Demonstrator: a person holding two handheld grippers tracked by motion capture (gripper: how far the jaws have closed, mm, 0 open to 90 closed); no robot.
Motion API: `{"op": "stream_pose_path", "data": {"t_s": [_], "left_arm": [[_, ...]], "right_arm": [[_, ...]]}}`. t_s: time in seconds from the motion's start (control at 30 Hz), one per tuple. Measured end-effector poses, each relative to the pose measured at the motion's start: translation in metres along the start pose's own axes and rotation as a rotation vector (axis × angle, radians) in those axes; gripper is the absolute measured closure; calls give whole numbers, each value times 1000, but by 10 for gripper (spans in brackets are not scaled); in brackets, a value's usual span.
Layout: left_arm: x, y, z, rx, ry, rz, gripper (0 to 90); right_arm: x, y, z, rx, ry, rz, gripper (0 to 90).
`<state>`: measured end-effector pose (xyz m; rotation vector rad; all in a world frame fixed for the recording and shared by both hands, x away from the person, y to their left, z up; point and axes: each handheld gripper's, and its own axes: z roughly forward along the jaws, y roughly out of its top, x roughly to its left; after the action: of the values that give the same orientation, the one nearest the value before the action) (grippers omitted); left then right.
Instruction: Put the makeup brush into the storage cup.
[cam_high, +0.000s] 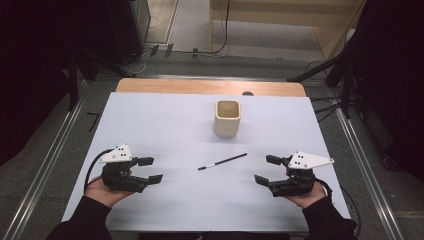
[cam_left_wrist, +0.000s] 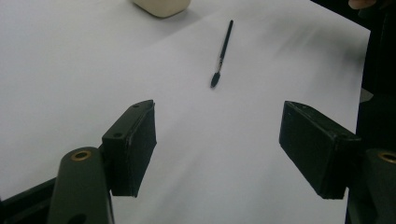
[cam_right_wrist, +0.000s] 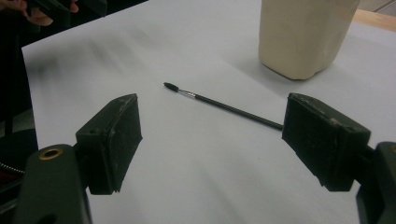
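Just in front of the cream cup lies the thin black brush, flanked by the left gripper and right gripper, both spread wide and empty (seemingly poised to pick it up).

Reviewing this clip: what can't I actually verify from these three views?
- Inside of the cream cup: the high view looks in at a slant, so its bottom is hidden; both gripper views cut off its top.
- Brush: its handle end passes behind a jaw in the right gripper view.
- Dark spot on the wooden strip: too small to identify.
- Left gripper and right gripper: whether they touch the table is unclear.
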<state>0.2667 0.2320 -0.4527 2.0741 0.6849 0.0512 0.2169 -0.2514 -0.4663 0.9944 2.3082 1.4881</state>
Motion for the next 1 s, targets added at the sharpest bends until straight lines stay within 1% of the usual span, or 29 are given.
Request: {"op": "stream_pose_path", "data": {"t_s": [0.13, 0.27, 0.47, 0.6, 0.87, 1.0], "left_arm": [[0, 0, 0, 4, 2, 3, 284], [1, 0, 0, 10, 4, -3, 284], [1, 0, 0, 9, 4, -3, 283], [1, 0, 0, 9, 7, -2, 284], [0, 0, 1, 11, 9, 2, 283], [0, 0, 1, 11, 13, 1, 283]], "right_arm": [[-1, -1, 0, 0, 1, -1, 212], [0, -1, 1, 8, 4, 0, 212], [-1, -1, 1, 12, 2, -7, 212], [-1, -2, 2, 18, 8, -1, 212], [-2, -2, 2, 21, 9, -13, 212], [-2, -3, 3, 26, 9, -7, 212]]}}
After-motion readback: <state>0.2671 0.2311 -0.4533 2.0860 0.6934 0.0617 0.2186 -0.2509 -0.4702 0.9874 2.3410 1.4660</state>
